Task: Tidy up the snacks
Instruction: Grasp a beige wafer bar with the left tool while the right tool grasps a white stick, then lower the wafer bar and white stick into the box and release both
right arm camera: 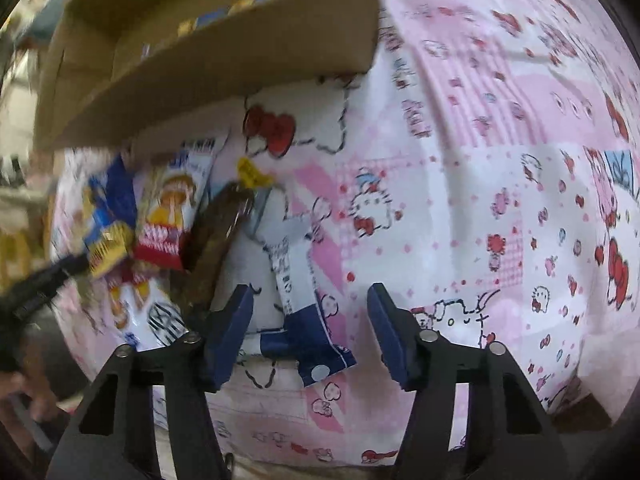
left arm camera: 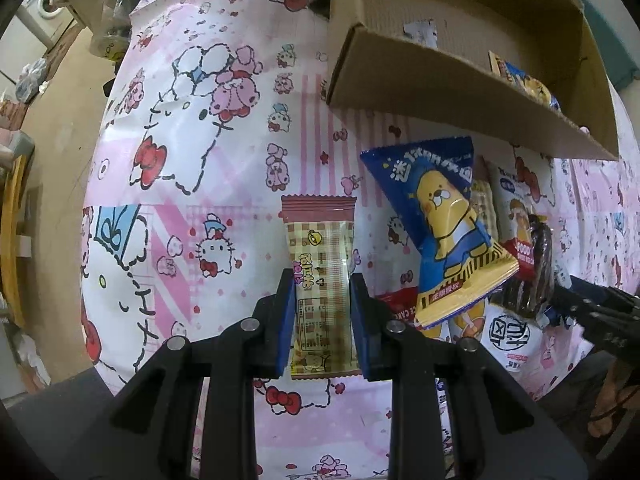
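Observation:
My left gripper [left arm camera: 322, 280] is shut on a beige checked snack bar [left arm camera: 320, 256] with a brown top seal, held above the tablecloth. To its right lies a pile of snacks: a blue and yellow cartoon pack [left arm camera: 444, 228], a white and red pack [left arm camera: 516, 216] and a dark brown cake pack [left arm camera: 536, 268]. My right gripper [right arm camera: 310, 304] is open, low over a white and navy sachet [right arm camera: 298, 280] that lies between its fingers. The same pile shows left of it, with the brown pack [right arm camera: 218, 236] and the blue pack [right arm camera: 110, 216].
An open cardboard box [left arm camera: 440, 88] stands behind the pile and holds a blue and yellow snack [left arm camera: 528, 84]; it also shows in the right wrist view [right arm camera: 208, 76]. A pink cartoon tablecloth [left arm camera: 192, 152] covers the table. Floor and clutter lie beyond the left edge.

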Tool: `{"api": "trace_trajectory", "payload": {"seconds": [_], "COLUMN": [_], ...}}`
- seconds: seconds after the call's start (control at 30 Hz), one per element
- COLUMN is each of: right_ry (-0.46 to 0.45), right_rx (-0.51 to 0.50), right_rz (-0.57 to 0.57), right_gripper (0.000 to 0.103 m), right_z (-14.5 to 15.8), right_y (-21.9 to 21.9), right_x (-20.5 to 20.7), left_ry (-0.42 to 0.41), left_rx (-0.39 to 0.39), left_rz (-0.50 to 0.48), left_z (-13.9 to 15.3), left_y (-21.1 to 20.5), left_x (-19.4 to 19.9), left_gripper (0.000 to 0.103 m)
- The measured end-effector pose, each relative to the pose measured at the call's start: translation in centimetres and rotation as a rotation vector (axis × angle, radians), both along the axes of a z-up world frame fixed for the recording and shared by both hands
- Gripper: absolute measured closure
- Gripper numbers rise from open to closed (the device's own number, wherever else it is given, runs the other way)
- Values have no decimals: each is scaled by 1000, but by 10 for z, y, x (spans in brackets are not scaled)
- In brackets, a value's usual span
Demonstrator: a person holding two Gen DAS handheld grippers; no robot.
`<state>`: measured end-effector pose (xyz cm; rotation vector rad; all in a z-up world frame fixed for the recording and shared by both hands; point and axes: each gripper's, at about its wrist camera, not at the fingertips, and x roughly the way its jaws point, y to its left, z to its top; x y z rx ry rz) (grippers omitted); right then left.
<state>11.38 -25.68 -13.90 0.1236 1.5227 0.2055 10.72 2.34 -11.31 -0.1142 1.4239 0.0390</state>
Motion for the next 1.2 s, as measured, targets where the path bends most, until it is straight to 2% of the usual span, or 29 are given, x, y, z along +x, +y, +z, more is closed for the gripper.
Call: {"api": "trace_trajectory", "payload": {"seconds": [0.03, 0.07, 0.13, 0.33, 0.53, 0.63, 0.77, 0.87, 1.07, 1.2], "right_ry": [-6, -13, -25, -118, -220, -269, -355, -386, -435, -466], "right_rx": [-25, -37, -36, 27, 156, 233, 289, 319, 363, 379], "right_rz": [14, 25, 20, -83, -164, -199, -197, -178, -161, -163], "right_gripper": [53, 70, 83, 84, 84, 84, 84, 84, 84, 84], "right_z": [-1, -1, 2, 29, 61, 77, 94, 102, 108, 114], "right_y": [3, 4, 3, -20, -39, -46, -44, -34, -28, -31], "right_x": [-1, -1, -2, -2, -1, -1, -2, 2, 17, 31], "left_ry": [-5, -8, -16, -61, -138, -189, -269, -309, -351, -376], "left_rx": [-3, -4, -10, -10, -10, -21, -6, -8, -47, -38], "left_rz": [1, 2, 7, 40, 78, 53, 21, 24, 23, -2], "left_z": [2, 4, 8, 22, 44, 64, 89, 104, 127, 136], "left_y": [1, 2, 6, 17, 28, 24, 16, 15, 6, -6], "left_x": [-2, -3, -3, -6, -13, -15, -15, -13, 6, 27], "left_gripper": [81, 81, 81, 81, 81, 81, 81, 81, 81, 81]}}
